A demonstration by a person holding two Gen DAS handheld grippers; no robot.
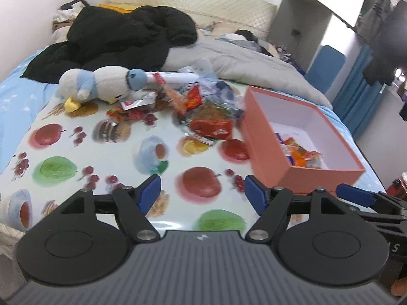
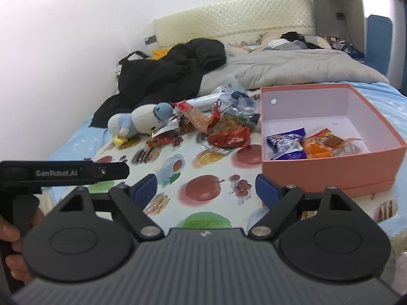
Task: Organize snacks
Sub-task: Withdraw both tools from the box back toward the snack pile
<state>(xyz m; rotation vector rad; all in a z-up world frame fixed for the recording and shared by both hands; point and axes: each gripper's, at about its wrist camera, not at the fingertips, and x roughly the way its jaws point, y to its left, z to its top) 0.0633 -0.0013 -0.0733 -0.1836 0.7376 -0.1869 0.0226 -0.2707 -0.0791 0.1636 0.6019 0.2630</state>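
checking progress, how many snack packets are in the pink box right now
3 that I can make out in the pink box, all in its near corner: a blue packet, an orange packet beside it, and a clear wrapper at the right. More may be hidden underneath.

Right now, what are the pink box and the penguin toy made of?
The box looks like stiff cardboard: matte salmon outside, white inside, straight thin walls. The penguin toy looks like soft plush fabric with a fuzzy, rounded body, probably stuffed.

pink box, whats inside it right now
The pink box holds a blue snack packet, an orange packet and a clear wrapped snack, all at its near end. The rest of its white floor is bare. Anything beneath those packets is hidden.
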